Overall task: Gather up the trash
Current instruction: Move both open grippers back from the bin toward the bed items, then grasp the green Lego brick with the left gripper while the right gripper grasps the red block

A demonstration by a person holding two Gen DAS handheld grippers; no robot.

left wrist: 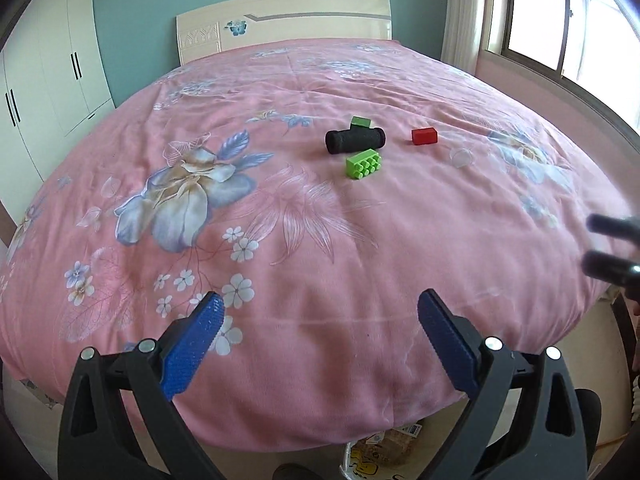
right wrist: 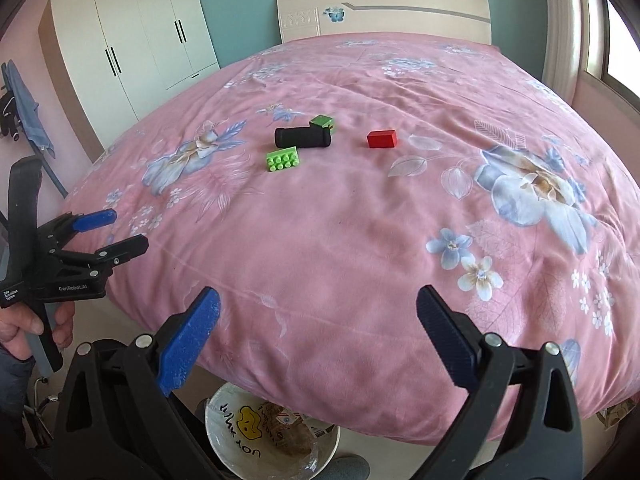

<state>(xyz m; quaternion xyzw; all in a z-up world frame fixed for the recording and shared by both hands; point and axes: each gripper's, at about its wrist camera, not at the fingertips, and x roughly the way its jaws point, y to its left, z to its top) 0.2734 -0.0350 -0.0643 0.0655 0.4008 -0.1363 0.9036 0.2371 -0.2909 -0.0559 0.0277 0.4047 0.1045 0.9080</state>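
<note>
Nearest, below the bed's foot edge, a white bin [right wrist: 272, 428] sits on the floor, and above it the left gripper [left wrist: 320, 312] and right gripper [right wrist: 318, 308] hover with fingers spread wide, holding nothing. Farther out on the pink bedspread [right wrist: 360, 240] lie a light green studded brick [right wrist: 282, 159], a black cylinder [right wrist: 303, 137], a darker green block [right wrist: 322, 122] touching it behind, and a red block [right wrist: 382, 138] apart to the right. The cylinder could roll on the soft cover if nudged, and closing on it risks catching the blocks beside it.
</note>
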